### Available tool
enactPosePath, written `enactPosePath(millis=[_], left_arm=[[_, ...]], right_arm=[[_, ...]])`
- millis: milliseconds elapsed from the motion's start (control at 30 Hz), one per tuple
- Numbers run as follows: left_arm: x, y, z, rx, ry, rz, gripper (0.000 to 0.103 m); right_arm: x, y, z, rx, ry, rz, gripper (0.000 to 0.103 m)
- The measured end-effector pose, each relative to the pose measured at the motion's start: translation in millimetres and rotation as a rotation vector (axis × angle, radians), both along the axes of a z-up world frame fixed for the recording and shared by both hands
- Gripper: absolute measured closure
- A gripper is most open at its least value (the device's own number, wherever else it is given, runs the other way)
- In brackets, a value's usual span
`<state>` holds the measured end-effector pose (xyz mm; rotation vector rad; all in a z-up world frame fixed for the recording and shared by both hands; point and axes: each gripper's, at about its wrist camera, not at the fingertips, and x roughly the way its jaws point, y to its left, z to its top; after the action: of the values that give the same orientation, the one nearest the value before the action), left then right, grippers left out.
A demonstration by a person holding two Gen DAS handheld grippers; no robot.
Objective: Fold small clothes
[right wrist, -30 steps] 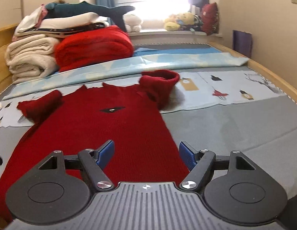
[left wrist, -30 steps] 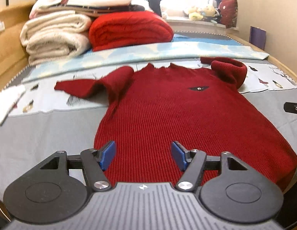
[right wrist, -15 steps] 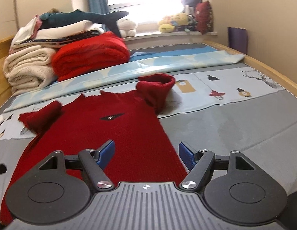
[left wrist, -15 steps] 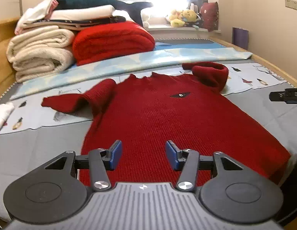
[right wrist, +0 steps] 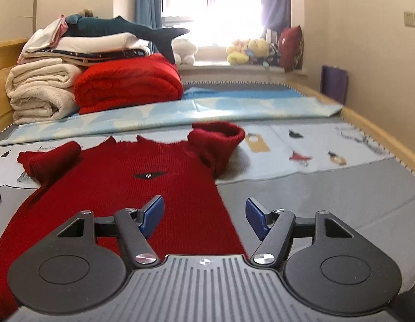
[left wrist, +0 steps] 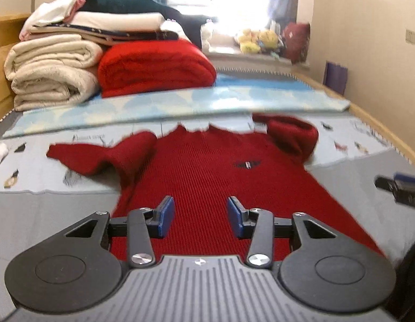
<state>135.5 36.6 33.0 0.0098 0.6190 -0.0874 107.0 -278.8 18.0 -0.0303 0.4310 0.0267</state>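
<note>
On the bed, red sweater (left wrist: 207, 177) flat, beyond both closing jaws, ungripped

Folded red blanket (right wrist: 127, 83), cream blankets (right wrist: 41, 91) beside it — plush shark (right wrist: 121, 28) atop, windowsill toys (right wrist: 247, 51)

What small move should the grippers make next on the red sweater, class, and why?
Probably lower both onto the hem. The red sweater lies flat and unfolded; the left gripper and the right gripper are closing with nothing pinched between the pads.
</note>
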Motion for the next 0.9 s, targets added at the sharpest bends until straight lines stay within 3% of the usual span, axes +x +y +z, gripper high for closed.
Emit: enactPosePath(millis=[167,267,433,500,567,733,900], left_arm=[[45.2,31.9,23.4,-0.022,-0.001,0.037,0.07],[77.4,51.5,35.1,-0.009,-0.018,0.056,0.071],[133.5,93.5,36.9,0.014,-0.048,0.087,0.071],[150.2,114.0,24.1,0.04,-0.053,0.103,0.071],[169.2,138.0,5.6,0.062,0.0,0.152,0.071],[202.1,213.3,-29.3,-0.042,0.085,0.322,0.071],[212.4,289.3,-66.9,-0.269,0.171,0.517,0.071]], right_arm=[[7.8,-9.3,25.4,0.009,-0.016,-0.014,0.059],[12.9,-15.7,50.7,-0.014,-0.056,0.004,0.067],[29.6,-37.8,87.0,-0.069,-0.117,0.002,0.067],[38.4,-48.4,92.6,-0.083,-0.136,-0.008,0.067],[48.2,-57.7,91.0,-0.084,-0.137,-0.024,0.067],[77.2,-73.1,86.0,0.078,-0.103,-0.066,0.066],[107.3,-56.1,73.4,0.135,-0.001,-0.029,0.066]])
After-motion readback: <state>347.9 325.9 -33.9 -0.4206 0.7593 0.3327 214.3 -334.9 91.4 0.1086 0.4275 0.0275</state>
